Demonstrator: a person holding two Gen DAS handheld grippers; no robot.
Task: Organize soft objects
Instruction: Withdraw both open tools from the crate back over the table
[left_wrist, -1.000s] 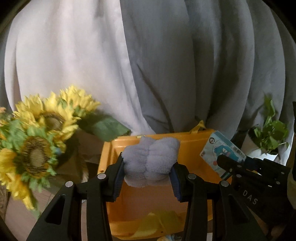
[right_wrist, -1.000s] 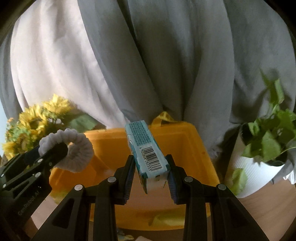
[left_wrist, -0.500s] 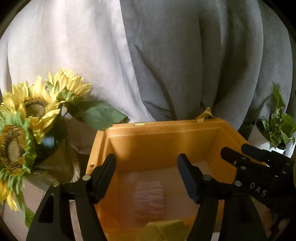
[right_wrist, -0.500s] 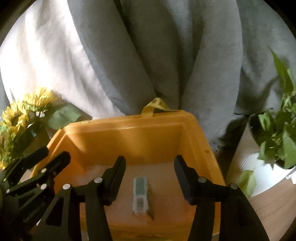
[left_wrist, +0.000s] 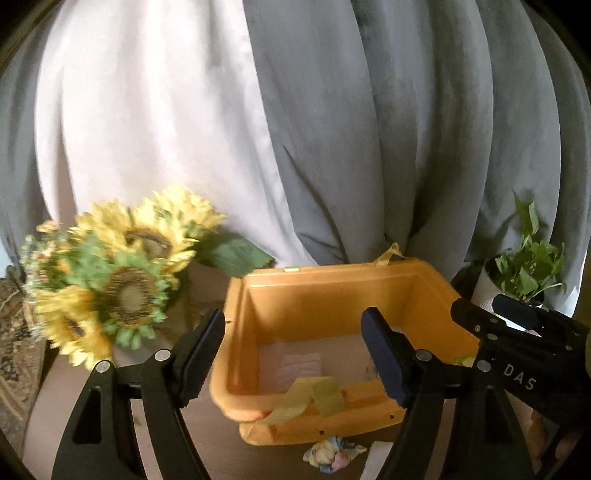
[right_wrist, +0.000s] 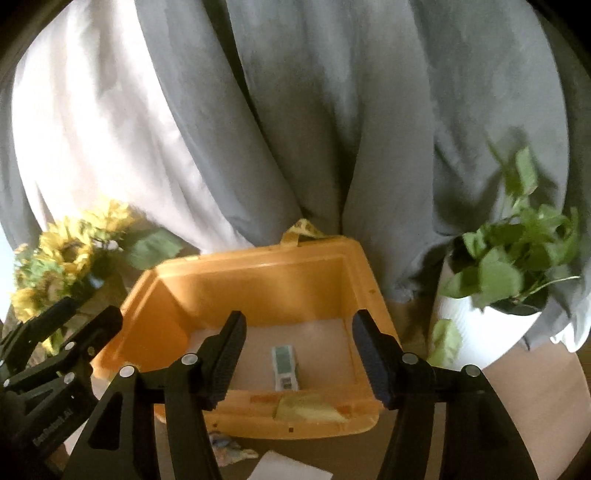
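Two soft things lie on the floor of the orange plastic bin (left_wrist: 332, 295): a pale fluffy scrunchie (left_wrist: 301, 363) and a small teal-and-white tissue pack (right_wrist: 284, 367). My left gripper (left_wrist: 293, 354) and right gripper (right_wrist: 299, 354) both hang above it, spread wide and empty. Each looks light and squashy, so I'd pinch gently across the middle.
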